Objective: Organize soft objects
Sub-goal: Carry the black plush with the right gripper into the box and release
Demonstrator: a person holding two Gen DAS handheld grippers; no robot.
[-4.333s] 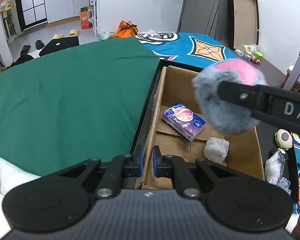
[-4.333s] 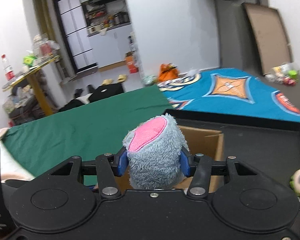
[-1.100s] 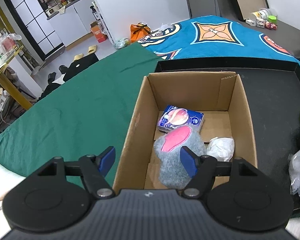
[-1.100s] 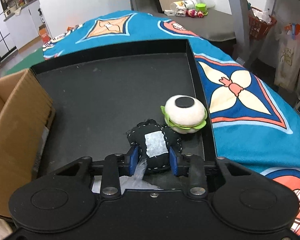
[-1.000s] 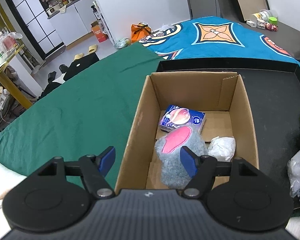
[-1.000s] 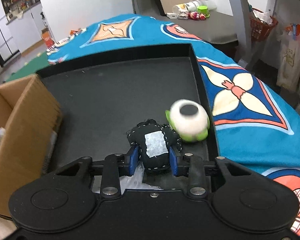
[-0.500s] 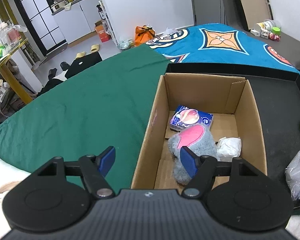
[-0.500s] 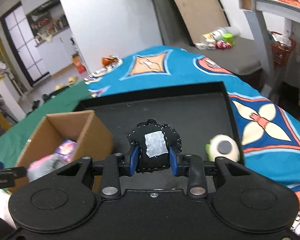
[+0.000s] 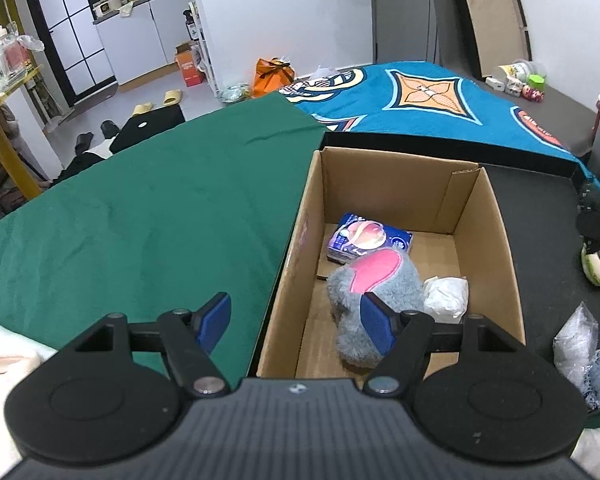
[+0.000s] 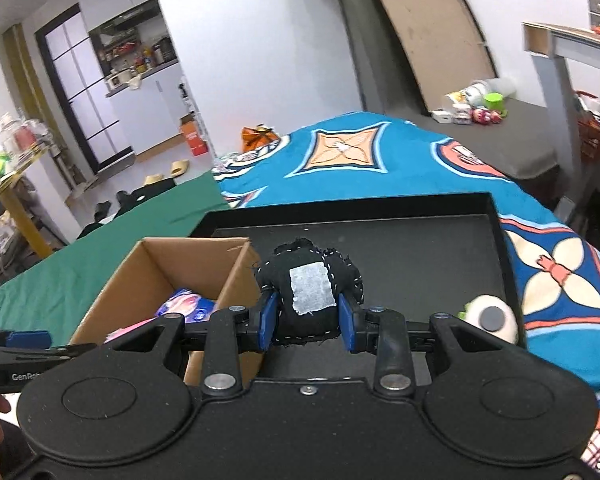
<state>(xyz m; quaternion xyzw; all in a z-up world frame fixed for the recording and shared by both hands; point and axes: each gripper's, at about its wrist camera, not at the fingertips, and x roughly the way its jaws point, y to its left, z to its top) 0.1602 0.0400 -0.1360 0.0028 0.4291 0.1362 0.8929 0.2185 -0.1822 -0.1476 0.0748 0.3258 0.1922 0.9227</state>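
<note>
My right gripper (image 10: 307, 322) is shut on a black stitched plush with a white patch (image 10: 310, 286), held in the air above the black tray (image 10: 380, 248) and just right of the cardboard box (image 10: 160, 276). My left gripper (image 9: 296, 322) stands open over the near left wall of the box (image 9: 496, 240), nothing between its pads. Inside the box lie a grey plush with a pink patch (image 9: 376, 280), a purple tissue pack (image 9: 368, 240) and a white wad (image 9: 448, 294). A white and green burger plush (image 10: 490, 318) rests on the tray by its right rim.
A green cloth (image 9: 140, 208) covers the table left of the box; a blue patterned blanket (image 10: 380, 160) lies beyond and right of the tray. A clear plastic bag and blue lace piece (image 9: 584, 344) sit at the tray's near right. The left gripper's tip (image 10: 24, 338) shows at the right view's left edge.
My right gripper rose off the tray with the black plush and swung left toward the box. The left gripper drifted left, staying open; the grey plush stays in the box.
</note>
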